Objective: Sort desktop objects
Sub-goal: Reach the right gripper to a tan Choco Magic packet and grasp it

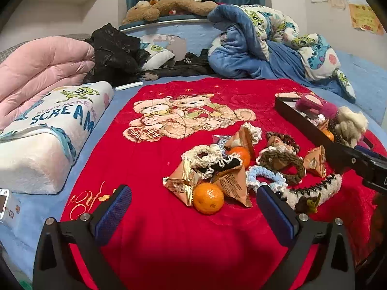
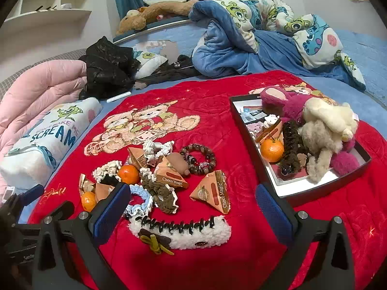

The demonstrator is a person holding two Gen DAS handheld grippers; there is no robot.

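Blue bedding covers the bed (image 2: 358, 55), and a red blanket (image 2: 241, 169) with a bear print is spread on top of it; the things I am sorting lie on that blanket. To the right sits a shallow black box (image 2: 251, 159) with a white inside. It holds a pink plush toy (image 2: 285, 104), a cream plush toy (image 2: 329, 118), a shaggy beige plush toy (image 2: 319, 145), one mandarin (image 2: 272, 150), a brown scrunchie (image 2: 291, 145), a triangular snack packet (image 2: 269, 131) and some cards at the far end.

Left of the box, loose on the blanket, is the pile: two more mandarins (image 2: 128, 174), several orange Choco Magic snack packets (image 2: 214, 191), a bead bracelet (image 2: 199, 159), knitted scrunchies (image 2: 159, 188) in white, brown and light blue, and a fluffy white hair clip (image 2: 183, 232) with black teeth nearest to me.

My right tool (image 2: 193, 212) hangs over the hair clip with its blue pads wide apart and nothing between them. My left tool (image 1: 193, 215) hovers over the near edge of the pile, just short of a mandarin (image 1: 208, 197), its pads equally wide and gripping nothing.

A folded pink quilt (image 1: 41, 72) and a printed pillow (image 1: 48, 130) lie at the left.
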